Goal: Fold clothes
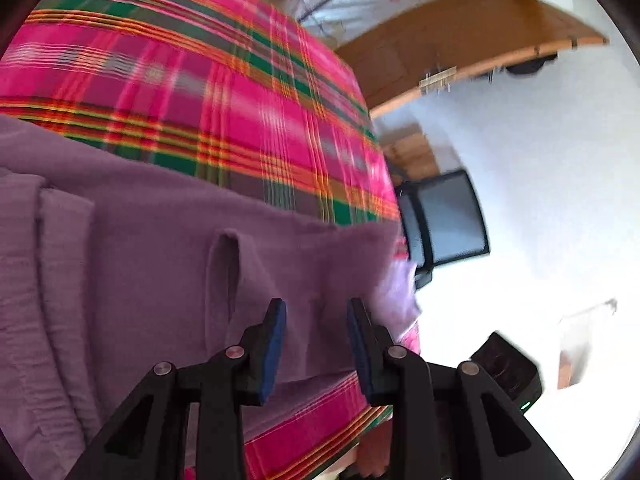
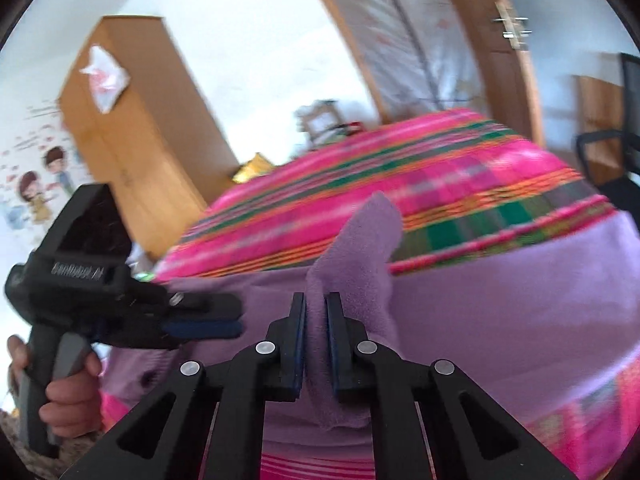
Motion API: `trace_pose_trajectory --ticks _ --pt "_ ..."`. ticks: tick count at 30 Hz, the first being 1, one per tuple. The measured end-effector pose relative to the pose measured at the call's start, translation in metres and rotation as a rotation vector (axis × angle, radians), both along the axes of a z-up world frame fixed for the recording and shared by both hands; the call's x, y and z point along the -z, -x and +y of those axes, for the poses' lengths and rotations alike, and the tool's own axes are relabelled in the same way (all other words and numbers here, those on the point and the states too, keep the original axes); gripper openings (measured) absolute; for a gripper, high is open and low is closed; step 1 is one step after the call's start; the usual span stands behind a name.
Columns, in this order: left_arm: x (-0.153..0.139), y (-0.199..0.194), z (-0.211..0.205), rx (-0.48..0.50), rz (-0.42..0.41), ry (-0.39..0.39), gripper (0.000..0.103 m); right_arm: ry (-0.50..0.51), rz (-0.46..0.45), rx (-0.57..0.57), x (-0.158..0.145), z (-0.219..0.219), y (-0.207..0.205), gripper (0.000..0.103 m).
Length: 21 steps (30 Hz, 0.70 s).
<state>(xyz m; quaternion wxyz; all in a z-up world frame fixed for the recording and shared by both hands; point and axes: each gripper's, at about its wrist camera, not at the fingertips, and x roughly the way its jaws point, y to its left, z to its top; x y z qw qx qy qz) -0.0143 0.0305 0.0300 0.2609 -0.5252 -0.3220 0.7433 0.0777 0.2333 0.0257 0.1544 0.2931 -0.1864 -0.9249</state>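
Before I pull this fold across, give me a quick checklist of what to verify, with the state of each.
1. Right gripper shut on the purple garment: ok.
2. Left gripper holding cloth: not ok, open over the garment.
3. Garment lying on the plaid bedspread: ok.
4. Garment flat: not ok, a raised crease shows.
5. Left gripper clear of the right one's path: cannot tell.
6. Image sharpness: not ok, both views blurred.

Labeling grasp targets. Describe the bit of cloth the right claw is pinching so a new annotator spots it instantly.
Find the bed with the pink plaid sheet; a purple garment lies across its near edge. The target is the fold of purple fabric rising from the right claw. Unlike the flat cloth around it, it stands up as a peak.
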Motion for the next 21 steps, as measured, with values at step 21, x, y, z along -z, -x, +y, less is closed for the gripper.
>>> trace_pose_trajectory --ticks 21 --pt "0.038 0.017 -0.001 -0.05 -0.08 0.138 0.036 -0.112 -0.028 0.168 -0.013 0.078 -0.014 0.024"
